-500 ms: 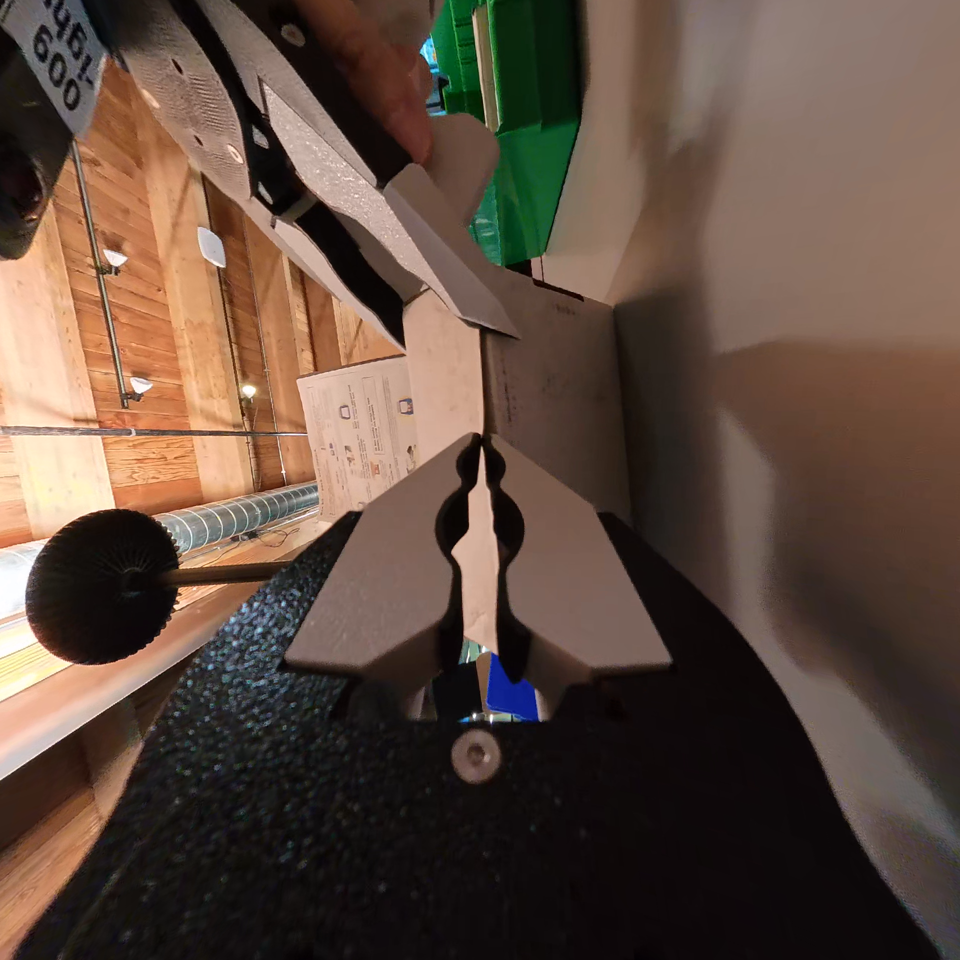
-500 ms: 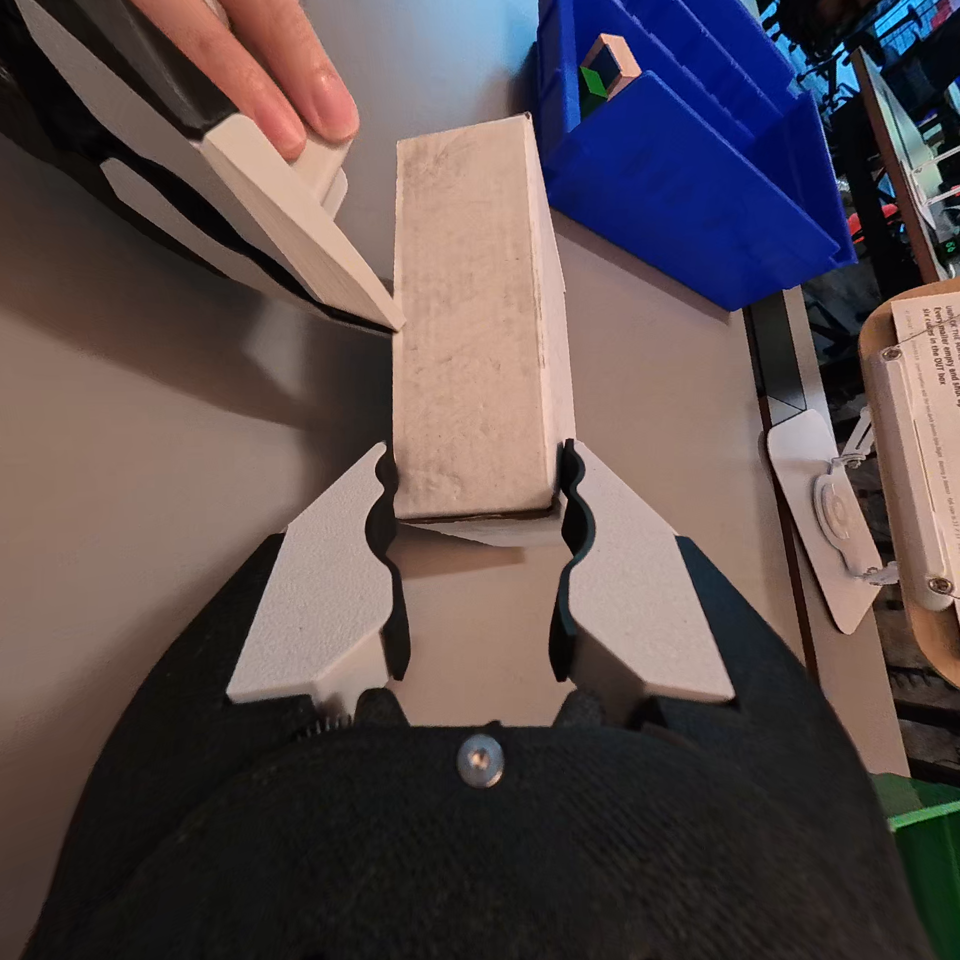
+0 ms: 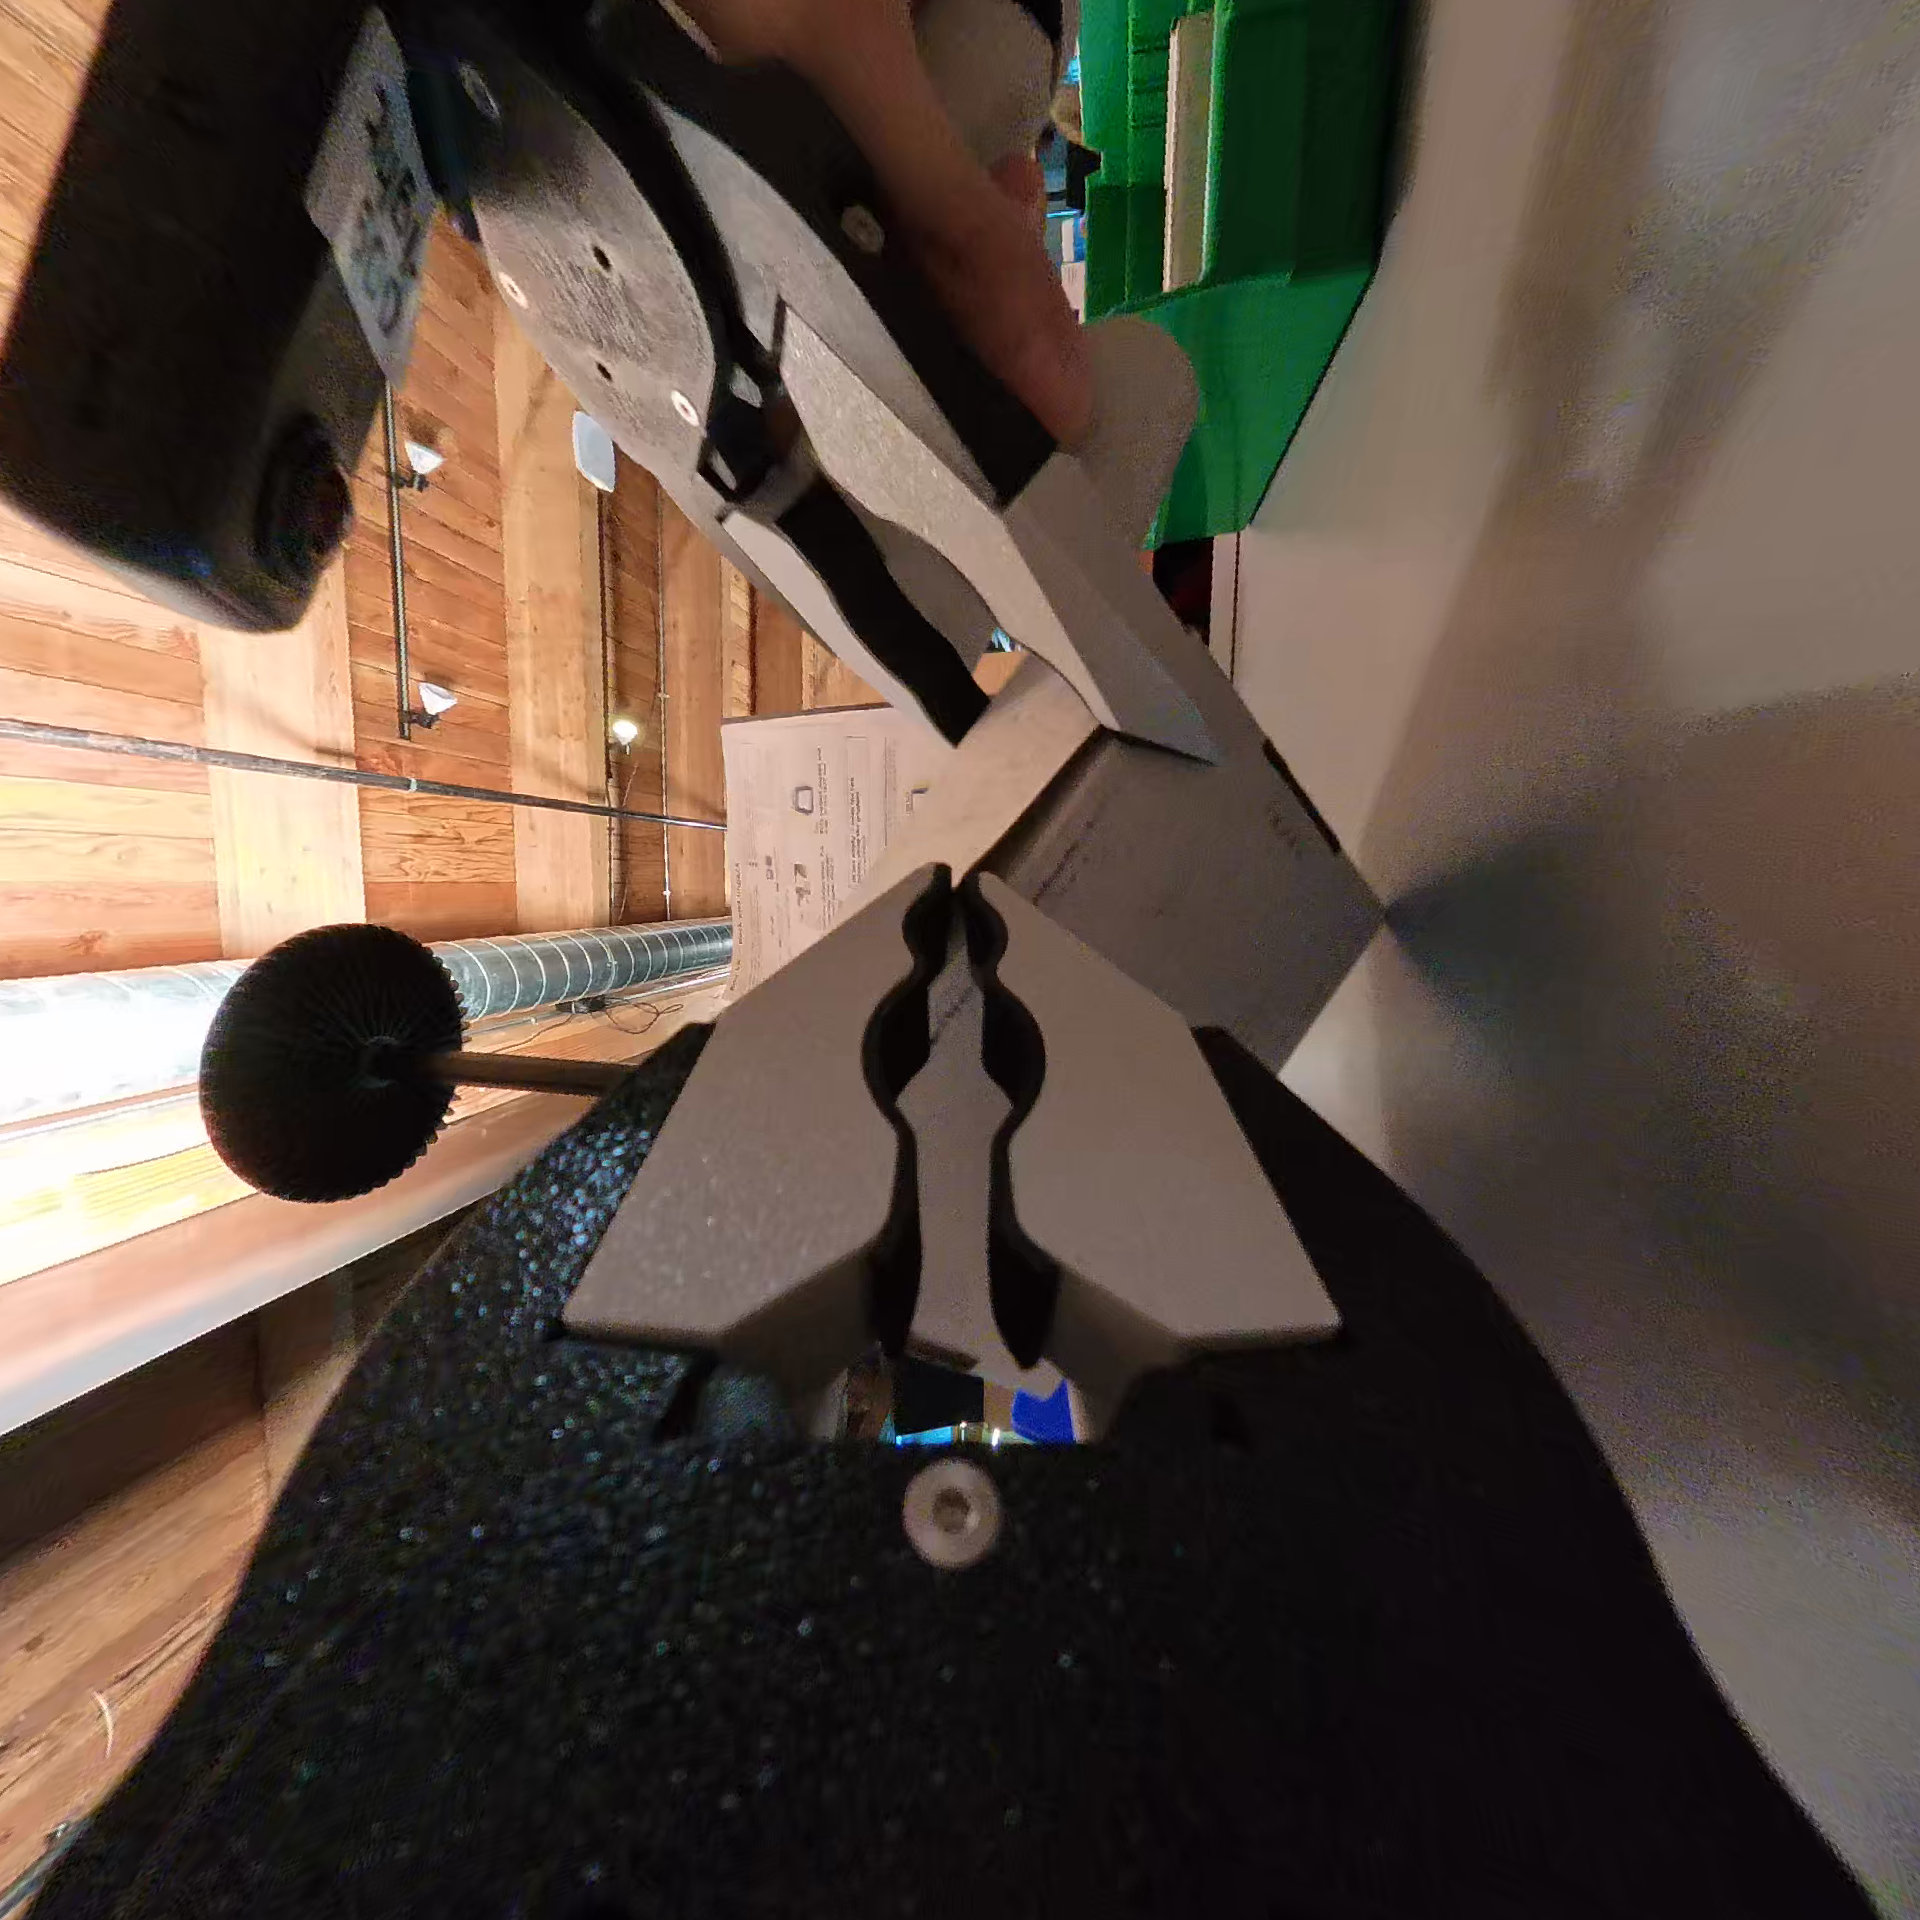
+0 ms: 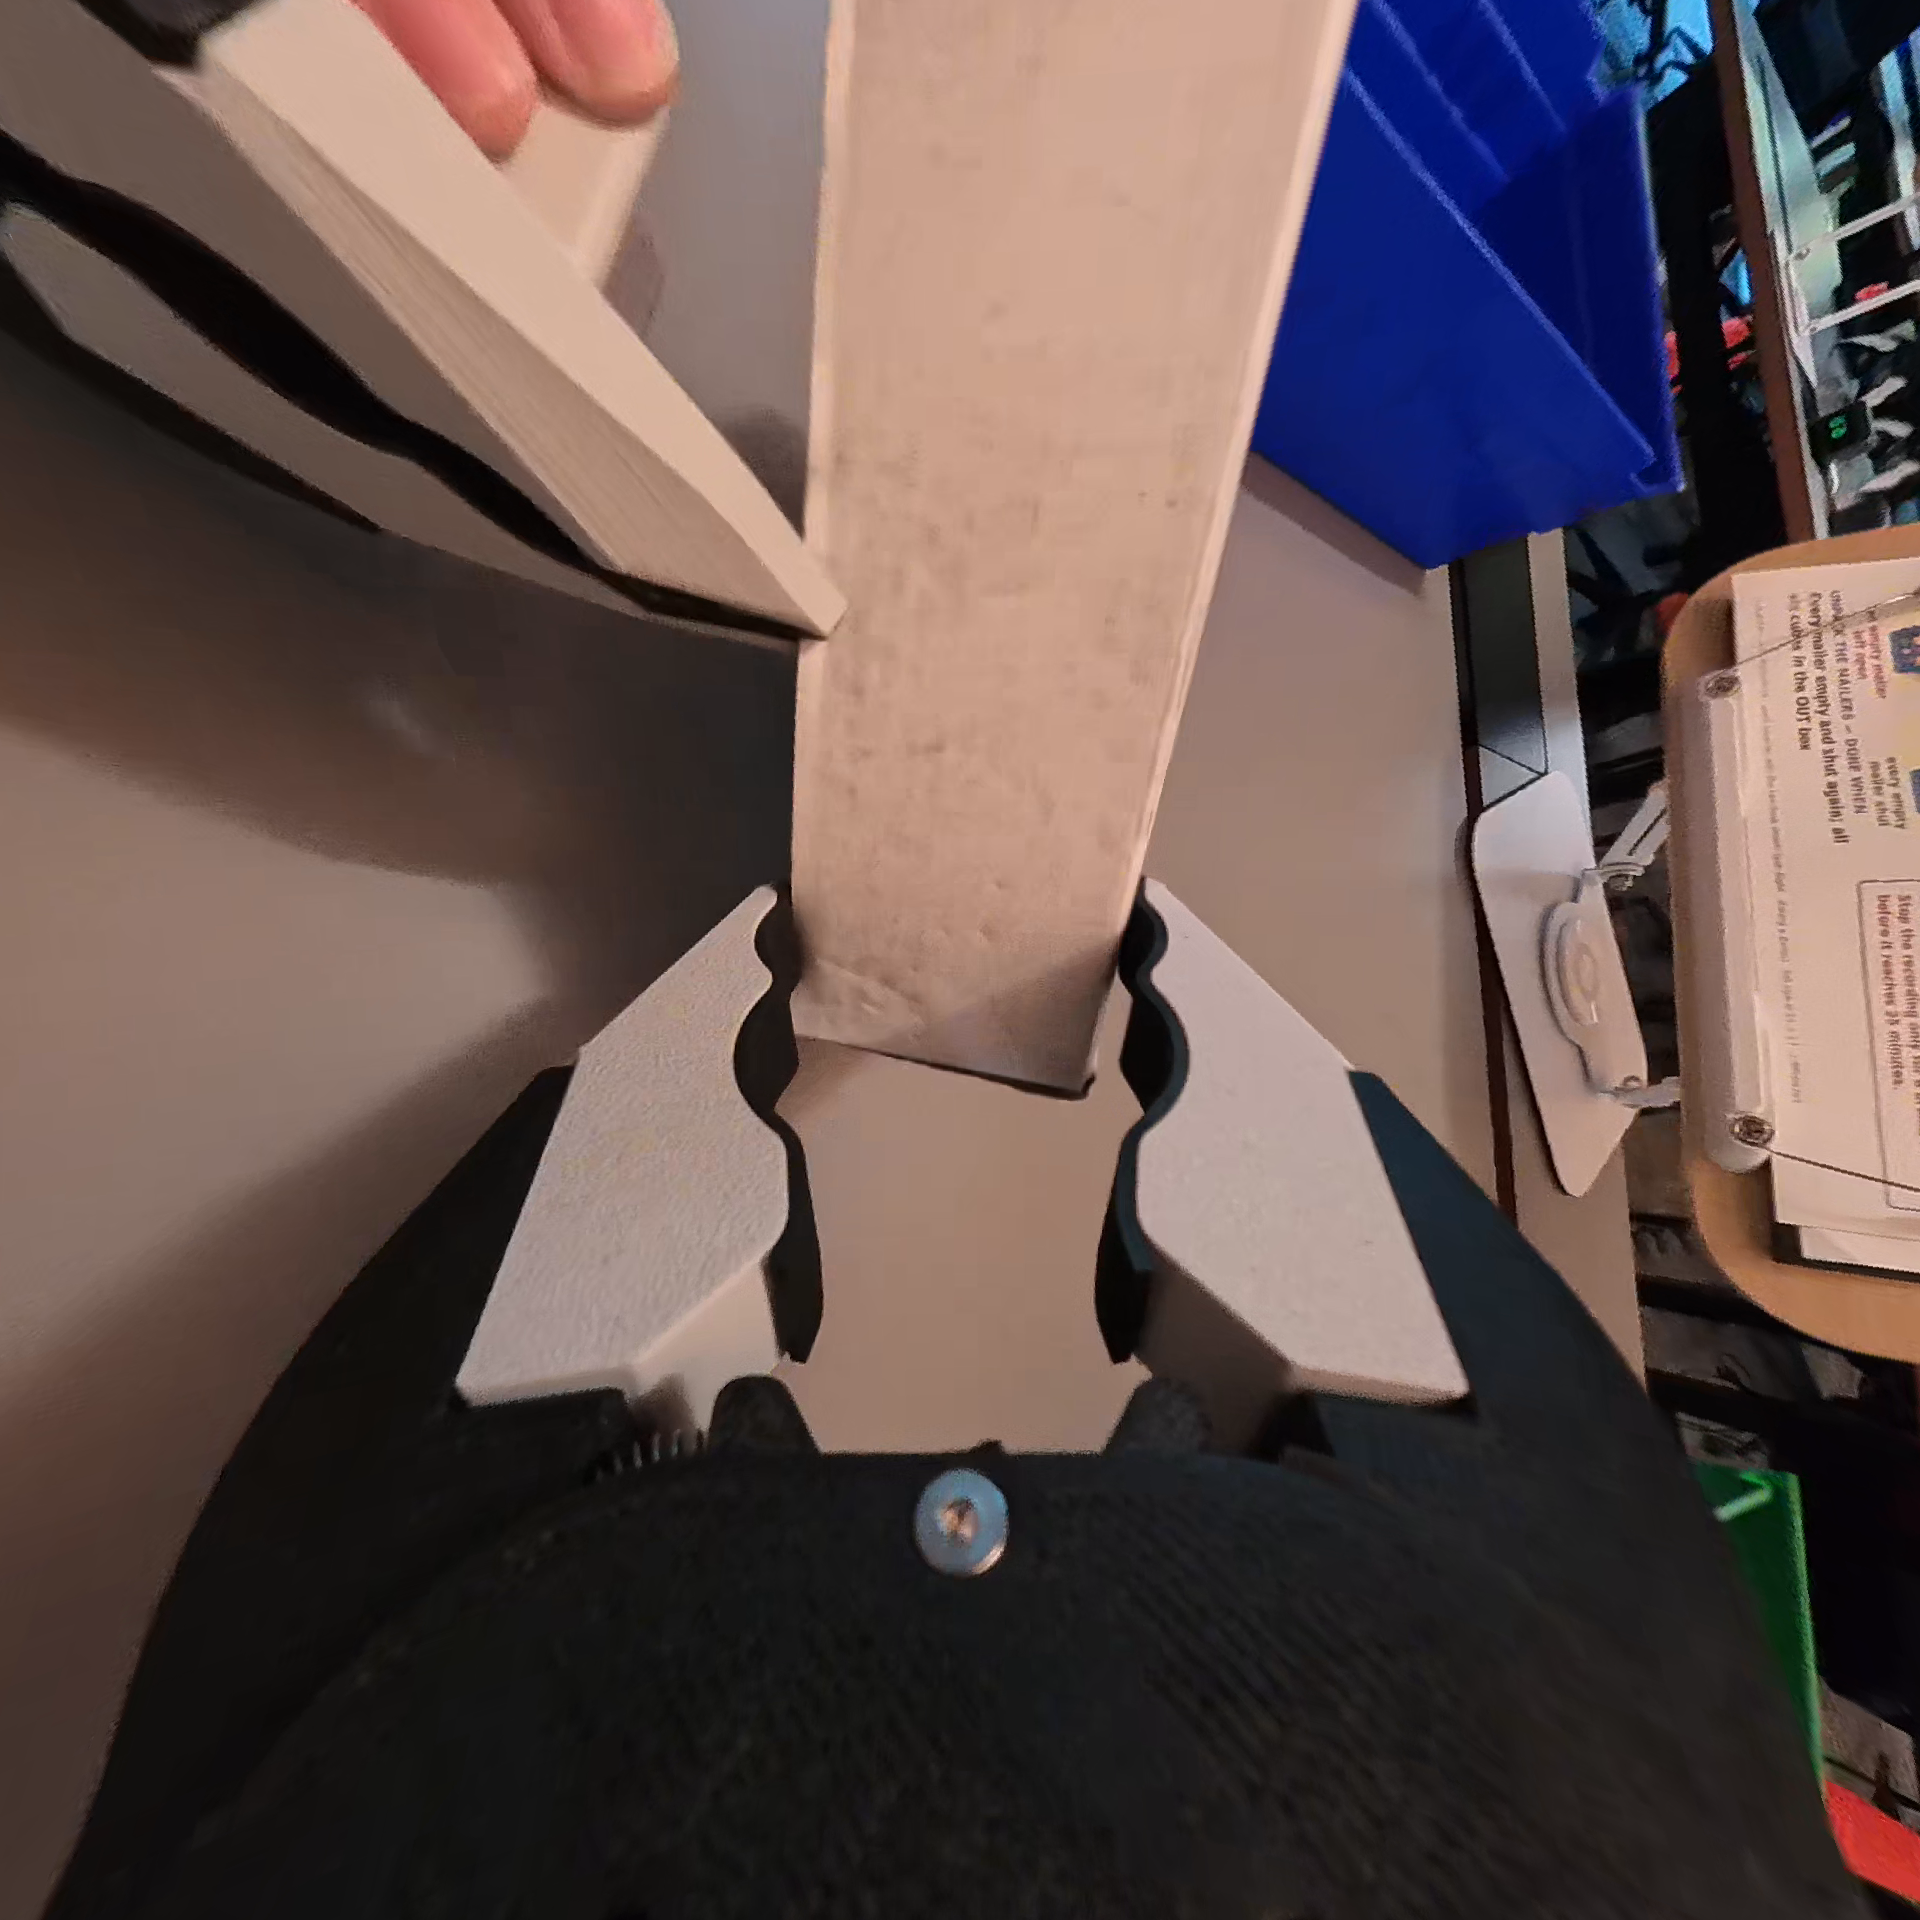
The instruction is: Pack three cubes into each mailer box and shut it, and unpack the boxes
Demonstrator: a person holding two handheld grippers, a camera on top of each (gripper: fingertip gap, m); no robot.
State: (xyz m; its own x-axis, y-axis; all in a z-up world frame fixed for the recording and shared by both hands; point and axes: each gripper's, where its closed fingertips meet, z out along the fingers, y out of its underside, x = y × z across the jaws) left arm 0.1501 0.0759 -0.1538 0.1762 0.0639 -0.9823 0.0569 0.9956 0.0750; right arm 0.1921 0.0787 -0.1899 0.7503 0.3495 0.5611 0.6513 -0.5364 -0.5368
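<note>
A closed white mailer box, scuffed, runs from my right gripper up out of the right wrist view. My right gripper is shut across its near end. My left gripper is shut on a thin cardboard edge of the same box. In the right wrist view the left gripper comes in from the upper left with a person's hand on it, its tips at the box's left edge. In the left wrist view the right gripper grips the box farther along. No cubes are in view.
The grey table lies under the box. A blue bin stands behind it to the right. A green bin stands at the table's other end. A clipboard with a printed sheet lies off the table's right edge.
The box now looks larger in the right wrist view and runs off its top edge. In the left wrist view it has swung to a slant. Both grippers keep their hold.
</note>
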